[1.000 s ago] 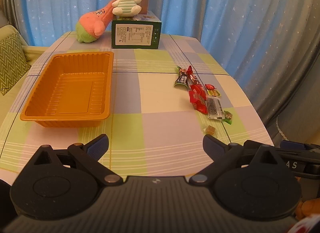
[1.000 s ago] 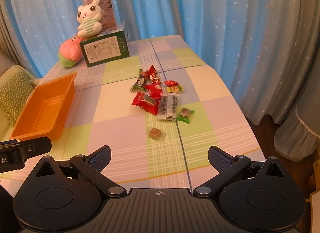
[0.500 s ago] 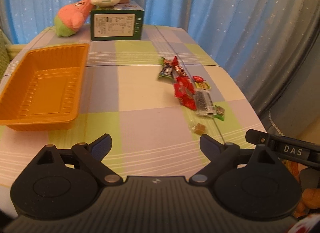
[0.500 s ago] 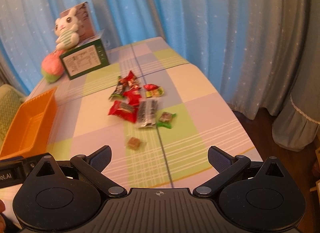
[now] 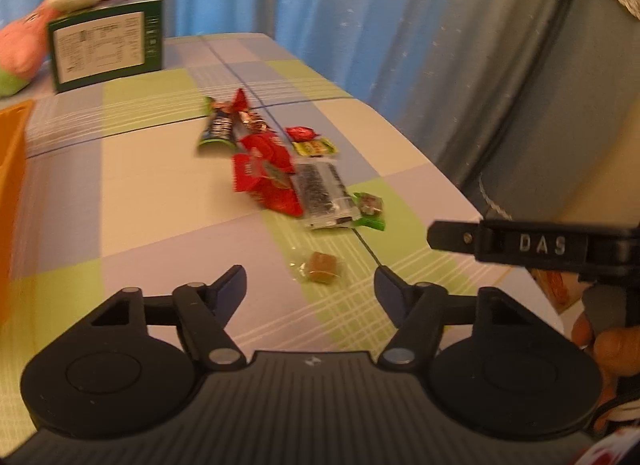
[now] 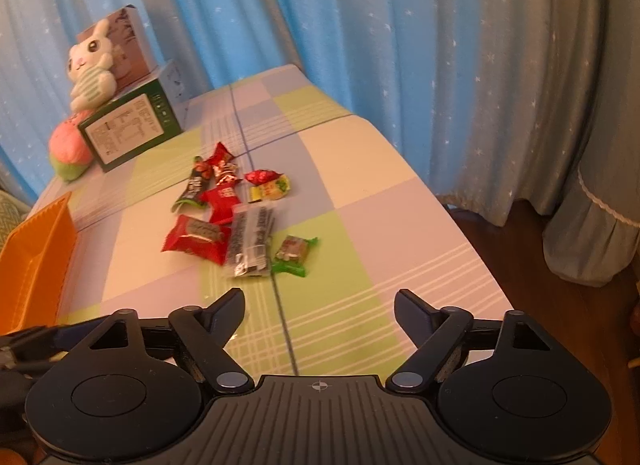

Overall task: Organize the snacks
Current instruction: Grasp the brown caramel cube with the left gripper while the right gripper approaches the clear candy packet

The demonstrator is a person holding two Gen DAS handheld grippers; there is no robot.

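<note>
Several wrapped snacks lie in a cluster on the checked tablecloth: red packets (image 5: 266, 179) (image 6: 196, 239), a clear dark bar (image 5: 322, 191) (image 6: 252, 241), a small green packet (image 5: 370, 209) (image 6: 294, 255) and a green-black bar (image 5: 218, 131) (image 6: 192, 191). A small brown candy (image 5: 320, 265) in clear wrap lies just ahead of my left gripper (image 5: 310, 283), which is open and empty. My right gripper (image 6: 320, 305) is open and empty, just short of the cluster. The orange tray (image 6: 36, 261) (image 5: 12, 169) stands at the left.
A green box (image 6: 130, 131) (image 5: 106, 45) with a plush rabbit (image 6: 90, 69) and a pink plush (image 6: 68, 153) stands at the far end. Blue curtains hang behind. The table's right edge (image 6: 460, 225) drops to a wooden floor. The right gripper's body (image 5: 540, 245) shows at the right of the left wrist view.
Both grippers have moved forward and rightward toward the snack cluster. The brown candy now lies just ahead of the left gripper. Both grippers stay open.
</note>
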